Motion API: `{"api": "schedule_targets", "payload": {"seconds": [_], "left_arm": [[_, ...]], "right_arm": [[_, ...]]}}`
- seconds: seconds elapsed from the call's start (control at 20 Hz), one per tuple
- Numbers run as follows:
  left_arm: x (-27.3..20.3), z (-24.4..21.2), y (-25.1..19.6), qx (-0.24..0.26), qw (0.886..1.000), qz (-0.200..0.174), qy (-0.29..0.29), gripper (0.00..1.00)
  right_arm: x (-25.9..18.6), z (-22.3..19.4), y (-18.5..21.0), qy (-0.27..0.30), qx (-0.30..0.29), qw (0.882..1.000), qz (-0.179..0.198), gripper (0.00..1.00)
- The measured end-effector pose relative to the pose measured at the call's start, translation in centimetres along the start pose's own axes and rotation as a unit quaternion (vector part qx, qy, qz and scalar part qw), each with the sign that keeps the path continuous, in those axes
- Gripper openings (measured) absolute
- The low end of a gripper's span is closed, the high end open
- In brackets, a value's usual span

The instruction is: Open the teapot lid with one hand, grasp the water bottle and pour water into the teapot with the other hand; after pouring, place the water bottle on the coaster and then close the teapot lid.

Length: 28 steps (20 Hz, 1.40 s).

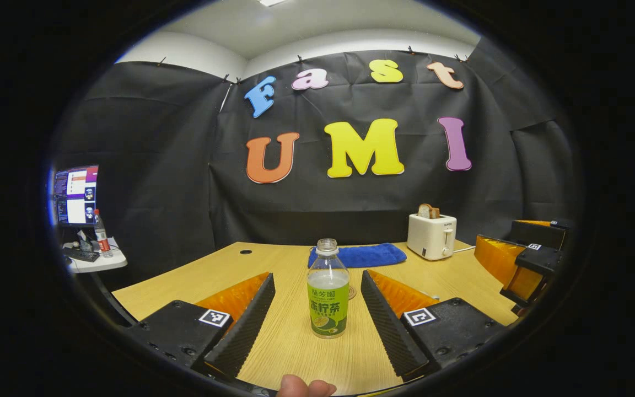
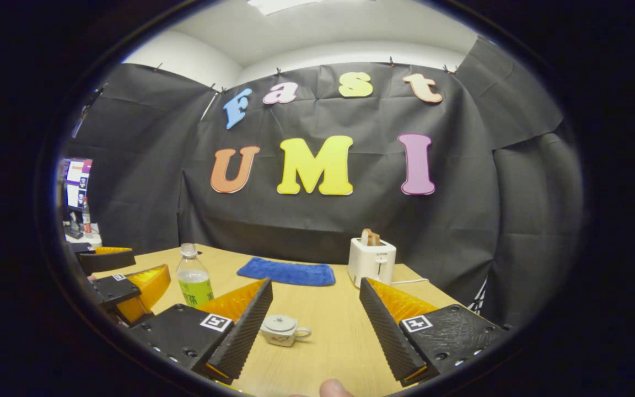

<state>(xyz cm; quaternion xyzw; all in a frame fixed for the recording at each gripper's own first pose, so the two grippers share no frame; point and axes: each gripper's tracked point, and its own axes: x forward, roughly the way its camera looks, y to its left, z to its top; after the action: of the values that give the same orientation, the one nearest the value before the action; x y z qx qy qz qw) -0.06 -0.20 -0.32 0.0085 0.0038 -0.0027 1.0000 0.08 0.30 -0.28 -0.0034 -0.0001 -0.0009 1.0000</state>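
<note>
An uncapped clear water bottle [image 1: 328, 295] with a green label stands upright on the wooden table, between the fingers of my left gripper [image 1: 317, 320], which is open and not touching it. A round coaster [image 1: 351, 292] peeks out just behind the bottle. In the right gripper view a small white teapot [image 2: 283, 330] with its lid on sits on the table, just ahead of my right gripper [image 2: 315, 331], which is open and empty. The bottle [image 2: 193, 277] and the left gripper [image 2: 124, 284] appear at the left of that view. The right gripper [image 1: 521, 259] shows at the right edge of the left gripper view.
A white toaster [image 1: 431, 236] with bread in it stands at the back right of the table [image 1: 213, 270], beside a folded blue cloth [image 1: 364, 255]. A side shelf with a monitor [image 1: 76, 194] and a bottle is off to the left. A fingertip [image 1: 303, 387] shows at the bottom.
</note>
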Motion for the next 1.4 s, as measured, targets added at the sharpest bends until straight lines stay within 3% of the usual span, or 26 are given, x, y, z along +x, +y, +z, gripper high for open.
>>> {"api": "schedule_targets", "payload": {"seconds": [0.5,1.05,1.4], "left_arm": [[0.2,-0.1,0.4,0.000,1.000,0.001,0.002,0.98],[0.4,0.4,3.5,-0.005,1.000,0.023,0.001,0.98],[0.5,0.3,4.9,-0.007,0.999,0.034,0.002,0.98]], "right_arm": [[2.0,-2.4,1.4,0.021,0.002,1.000,0.019,0.95],[7.6,-8.0,4.4,0.067,0.004,0.997,0.039,0.98],[10.9,-10.9,5.6,0.093,0.008,0.995,0.032,0.96]]}}
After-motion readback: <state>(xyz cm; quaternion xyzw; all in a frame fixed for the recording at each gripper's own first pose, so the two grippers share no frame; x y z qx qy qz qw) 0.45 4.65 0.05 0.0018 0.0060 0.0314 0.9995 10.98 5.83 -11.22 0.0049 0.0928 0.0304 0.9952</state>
